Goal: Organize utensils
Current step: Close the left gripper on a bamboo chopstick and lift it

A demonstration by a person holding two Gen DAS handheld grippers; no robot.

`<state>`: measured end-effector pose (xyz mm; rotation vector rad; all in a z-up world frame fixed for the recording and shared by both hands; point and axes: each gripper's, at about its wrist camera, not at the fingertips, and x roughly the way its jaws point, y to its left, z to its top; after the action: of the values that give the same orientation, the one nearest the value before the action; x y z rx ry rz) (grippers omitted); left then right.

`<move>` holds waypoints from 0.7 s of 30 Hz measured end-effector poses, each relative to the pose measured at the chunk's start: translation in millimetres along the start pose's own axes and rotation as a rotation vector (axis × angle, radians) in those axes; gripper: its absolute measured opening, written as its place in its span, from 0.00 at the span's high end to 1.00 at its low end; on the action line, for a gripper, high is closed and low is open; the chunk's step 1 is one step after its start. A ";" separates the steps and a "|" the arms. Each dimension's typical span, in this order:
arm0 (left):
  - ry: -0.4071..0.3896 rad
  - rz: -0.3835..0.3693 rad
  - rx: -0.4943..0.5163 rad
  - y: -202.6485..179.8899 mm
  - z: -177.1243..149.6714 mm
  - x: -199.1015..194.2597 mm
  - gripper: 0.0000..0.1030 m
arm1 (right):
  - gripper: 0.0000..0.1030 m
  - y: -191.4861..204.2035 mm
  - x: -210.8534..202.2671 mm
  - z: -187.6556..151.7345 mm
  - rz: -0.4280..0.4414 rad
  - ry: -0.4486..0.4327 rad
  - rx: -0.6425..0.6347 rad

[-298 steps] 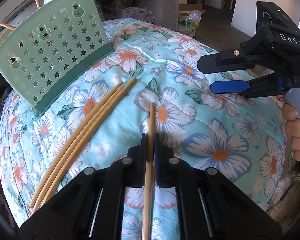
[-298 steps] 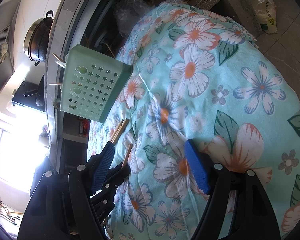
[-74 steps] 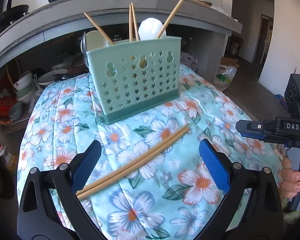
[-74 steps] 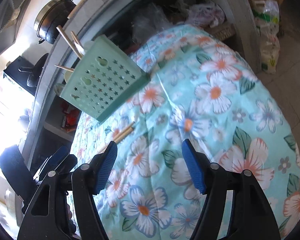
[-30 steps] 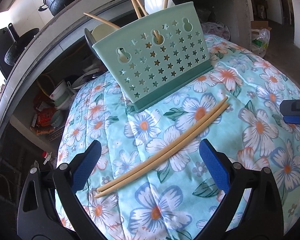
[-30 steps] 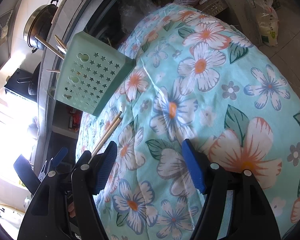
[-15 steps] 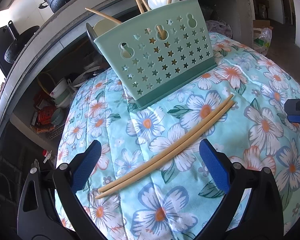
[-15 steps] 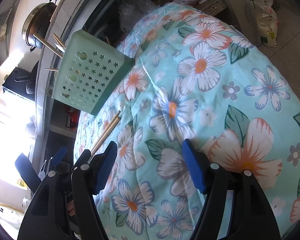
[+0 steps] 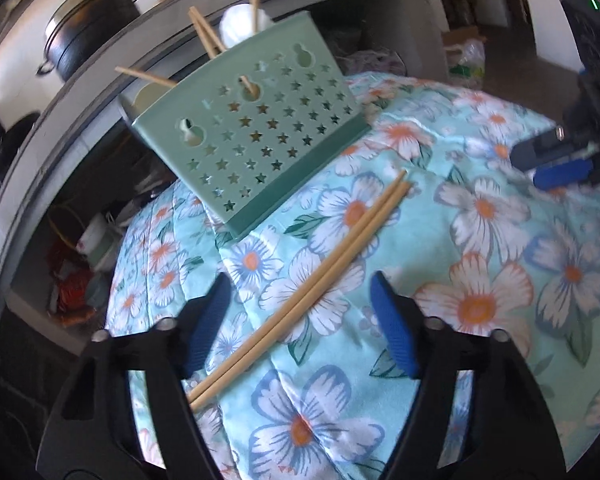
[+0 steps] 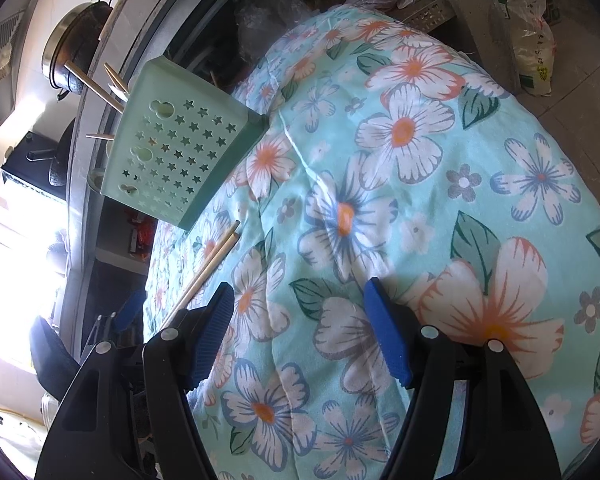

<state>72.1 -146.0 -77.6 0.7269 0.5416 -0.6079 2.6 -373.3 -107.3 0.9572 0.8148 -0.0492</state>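
Observation:
Two wooden chopsticks (image 9: 340, 240) lie side by side on the floral cloth (image 9: 480, 260), in front of a green star-punched utensil holder (image 9: 260, 136). Several chopsticks and a white spoon stick out of the holder. My left gripper (image 9: 300, 304) hangs low over the pair with its jaws closing. The chopsticks pass between the blue pads, which do not touch them. My right gripper (image 10: 298, 312) stands open over bare cloth with nothing between its fingers, and it shows at the right edge (image 9: 560, 160) of the left wrist view. The right wrist view also shows the holder (image 10: 176, 160) and the chopsticks (image 10: 216, 256).
A grey counter ledge with a black pot (image 9: 88, 28) runs behind the holder. Bowls and clutter sit on the shelf (image 9: 96, 240) under it. Plastic sacks (image 10: 536, 40) stand on the floor to the right. The cloth-covered surface falls away at its rounded edges.
The left gripper has sunk closer to the two chopsticks, rolled a little, and its jaws have narrowed around them. The right gripper has not moved.

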 end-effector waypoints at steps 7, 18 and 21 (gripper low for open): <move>0.024 0.064 0.212 -26.0 -1.0 14.8 0.79 | 0.36 0.4 0.2 -0.1 -0.003 0.001 -0.002; -0.007 0.110 0.333 -41.9 -5.3 12.9 1.00 | 0.36 0.1 0.0 -0.5 -0.002 0.000 -0.004; -0.005 0.110 0.338 -41.3 -7.4 8.1 1.00 | 0.36 0.2 -0.1 -0.6 -0.001 0.000 -0.002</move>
<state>48.3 -167.6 -105.7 1.0669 0.3948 -0.6044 2.2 -372.8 -107.3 0.9554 0.8147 -0.0492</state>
